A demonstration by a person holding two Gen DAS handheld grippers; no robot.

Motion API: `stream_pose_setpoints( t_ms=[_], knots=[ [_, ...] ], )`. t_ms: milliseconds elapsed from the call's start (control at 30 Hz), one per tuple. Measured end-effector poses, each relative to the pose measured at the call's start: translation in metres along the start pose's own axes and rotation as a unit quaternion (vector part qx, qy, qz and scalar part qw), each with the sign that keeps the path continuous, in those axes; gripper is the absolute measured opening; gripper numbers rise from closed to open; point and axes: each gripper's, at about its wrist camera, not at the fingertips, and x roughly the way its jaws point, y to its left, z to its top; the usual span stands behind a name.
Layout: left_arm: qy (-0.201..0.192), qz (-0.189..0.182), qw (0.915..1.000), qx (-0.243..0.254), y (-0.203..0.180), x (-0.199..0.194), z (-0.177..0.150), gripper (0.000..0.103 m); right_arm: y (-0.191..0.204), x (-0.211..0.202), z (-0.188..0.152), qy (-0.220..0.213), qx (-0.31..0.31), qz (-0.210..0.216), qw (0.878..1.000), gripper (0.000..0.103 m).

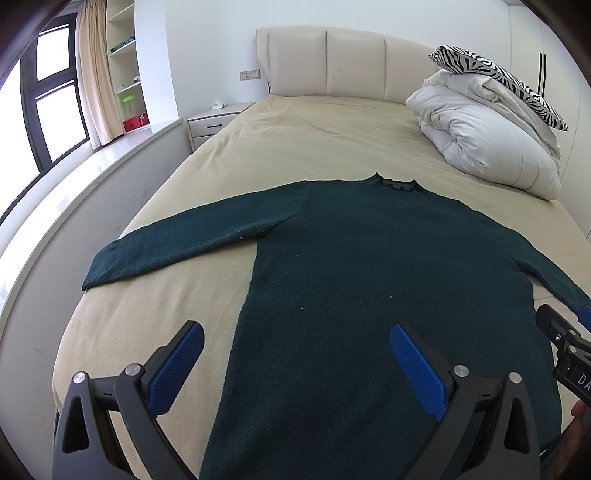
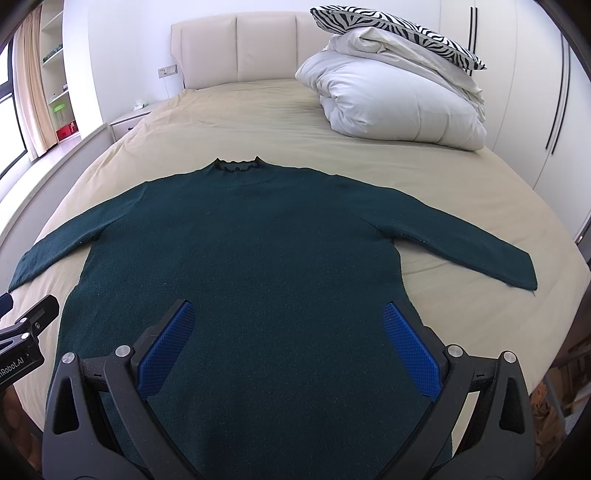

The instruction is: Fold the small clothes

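A dark green long-sleeved sweater lies flat on the bed, collar toward the headboard, both sleeves spread out sideways; it also shows in the right wrist view. My left gripper is open and empty above the sweater's lower left side, its left finger over the sheet. My right gripper is open and empty above the sweater's lower body; it also shows at the right edge of the left wrist view. The left gripper's body shows at the left edge of the right wrist view.
The bed has a beige sheet and a cream headboard. A folded white duvet with a zebra pillow sits at the far right. A nightstand, a window ledge and shelves stand to the left.
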Motion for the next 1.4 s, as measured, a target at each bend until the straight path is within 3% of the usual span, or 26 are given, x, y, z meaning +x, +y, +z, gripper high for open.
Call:
stream_pose_setpoints(
  t_ms=[1400],
  knots=[
    [0.0, 0.0, 1.0, 0.001, 0.0004, 0.0011, 0.0018, 0.103, 0.0033, -0.001, -0.0027, 0.001, -0.001, 0.002, 1.0, 0.103]
  ],
)
